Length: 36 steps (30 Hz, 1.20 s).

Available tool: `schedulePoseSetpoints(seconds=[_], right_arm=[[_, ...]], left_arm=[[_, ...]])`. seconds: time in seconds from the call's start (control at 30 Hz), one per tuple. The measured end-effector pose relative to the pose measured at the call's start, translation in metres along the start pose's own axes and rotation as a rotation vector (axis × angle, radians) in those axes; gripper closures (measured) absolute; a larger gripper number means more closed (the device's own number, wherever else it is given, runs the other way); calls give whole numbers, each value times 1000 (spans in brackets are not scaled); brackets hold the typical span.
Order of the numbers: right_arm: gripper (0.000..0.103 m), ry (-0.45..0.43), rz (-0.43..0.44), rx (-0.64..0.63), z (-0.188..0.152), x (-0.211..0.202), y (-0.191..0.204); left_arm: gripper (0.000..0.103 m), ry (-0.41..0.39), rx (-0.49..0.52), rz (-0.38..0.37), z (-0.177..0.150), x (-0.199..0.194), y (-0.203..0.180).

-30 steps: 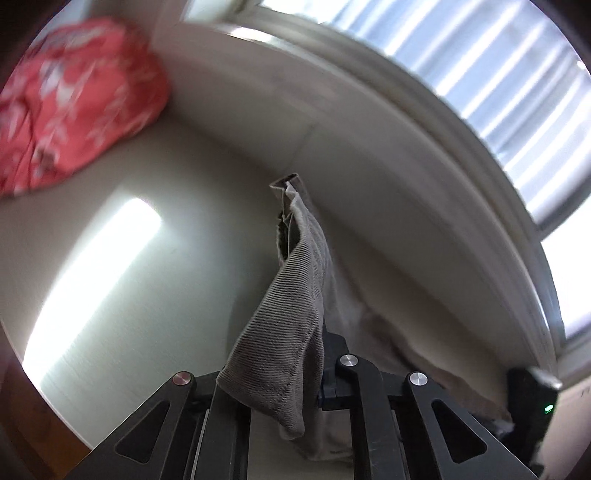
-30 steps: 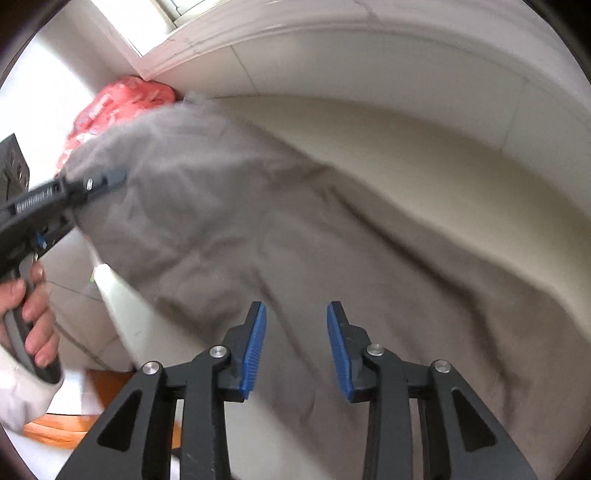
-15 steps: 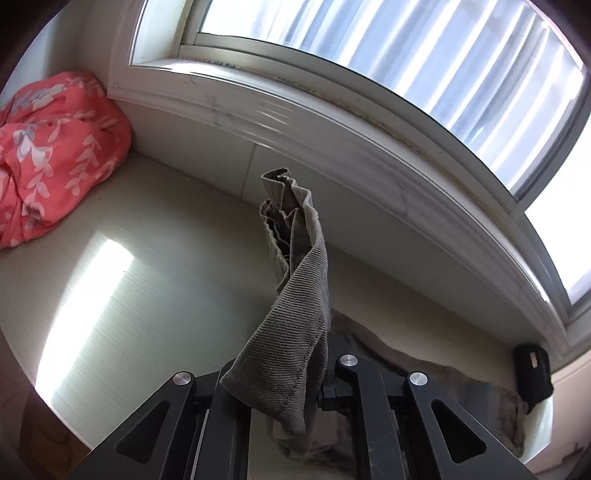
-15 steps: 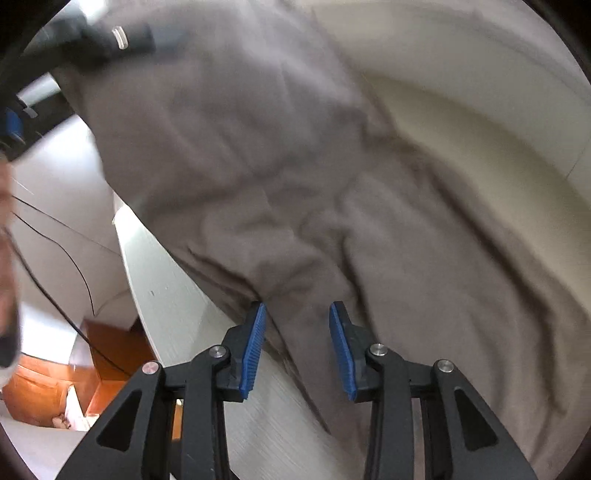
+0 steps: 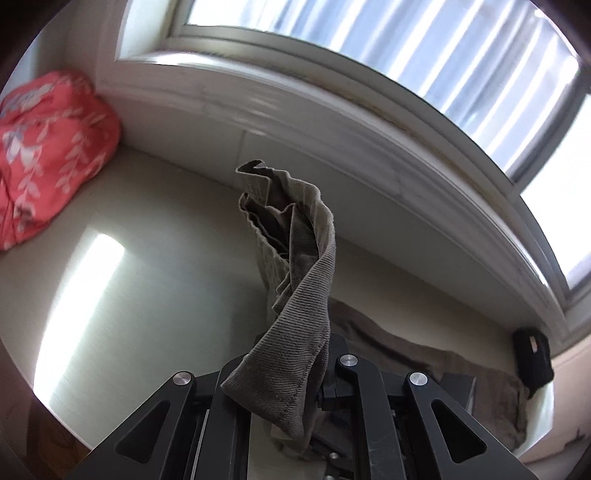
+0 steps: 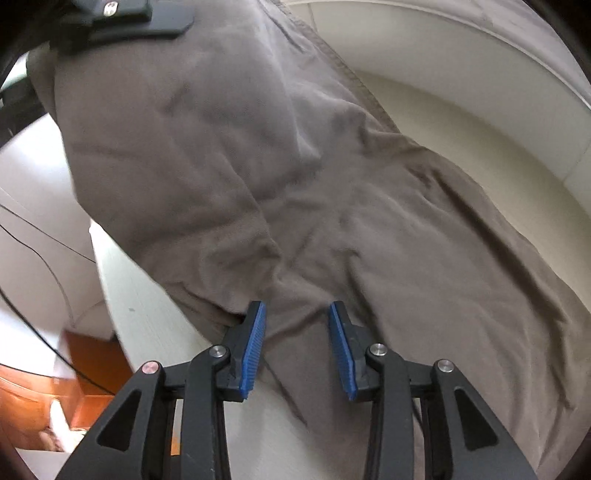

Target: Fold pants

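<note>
The grey-brown pants (image 6: pixel 332 192) lie spread over the pale table (image 6: pixel 140 317), with one end lifted at upper left. My left gripper (image 5: pixel 295 373) is shut on a bunched, ribbed edge of the pants (image 5: pixel 295 295), which stands up between its fingers; its tips are hidden by cloth. It also shows in the right wrist view (image 6: pixel 122 18), holding the lifted end. My right gripper (image 6: pixel 297 343) is open, its blue pads (image 6: pixel 255 343) low over the pants near the table's front edge, with cloth between them.
A pink floral garment (image 5: pixel 48 155) lies at the table's far left by the window sill (image 5: pixel 332 122). A small black object (image 5: pixel 532 358) sits at the far right. Orange floor (image 6: pixel 33 398) and a cable (image 6: pixel 44 258) lie beyond the table edge.
My left gripper has carried the pants end higher and over toward the right gripper. My right gripper has come down closer to the cloth at the table edge, still open.
</note>
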State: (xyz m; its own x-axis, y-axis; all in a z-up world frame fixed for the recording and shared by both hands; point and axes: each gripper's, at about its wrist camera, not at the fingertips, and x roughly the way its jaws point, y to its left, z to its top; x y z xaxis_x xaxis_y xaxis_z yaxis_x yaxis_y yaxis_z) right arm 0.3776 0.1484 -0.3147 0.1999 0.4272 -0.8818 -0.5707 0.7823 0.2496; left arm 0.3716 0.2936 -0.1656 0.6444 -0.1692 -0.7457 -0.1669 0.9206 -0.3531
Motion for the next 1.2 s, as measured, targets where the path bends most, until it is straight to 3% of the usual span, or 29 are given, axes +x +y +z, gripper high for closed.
schedulePoseSetpoints(seconds=[0.17, 0.33, 0.47, 0.73, 0.9, 1.07, 1.2], right_arm=[[71, -123, 0, 166, -30, -69, -57], [71, -183, 1, 405, -78, -117, -120], [70, -229, -46, 538, -113, -151, -157], [70, -280, -76, 692, -166, -172, -173], [70, -269, -44, 737, -175, -170, -177], [70, -266, 39, 754, -174, -169, -188], [69, -272, 35, 774, -178, -178, -193]], left_arm=[[93, 5, 87, -37, -5, -2, -34], [93, 61, 207, -140, -25, 5, -88], [93, 119, 283, -203, -50, 20, -131], [93, 214, 400, -248, -111, 47, -203], [93, 264, 509, -267, -151, 56, -230], [93, 324, 567, -265, -185, 65, -236], [93, 379, 541, -249, -200, 85, -233]])
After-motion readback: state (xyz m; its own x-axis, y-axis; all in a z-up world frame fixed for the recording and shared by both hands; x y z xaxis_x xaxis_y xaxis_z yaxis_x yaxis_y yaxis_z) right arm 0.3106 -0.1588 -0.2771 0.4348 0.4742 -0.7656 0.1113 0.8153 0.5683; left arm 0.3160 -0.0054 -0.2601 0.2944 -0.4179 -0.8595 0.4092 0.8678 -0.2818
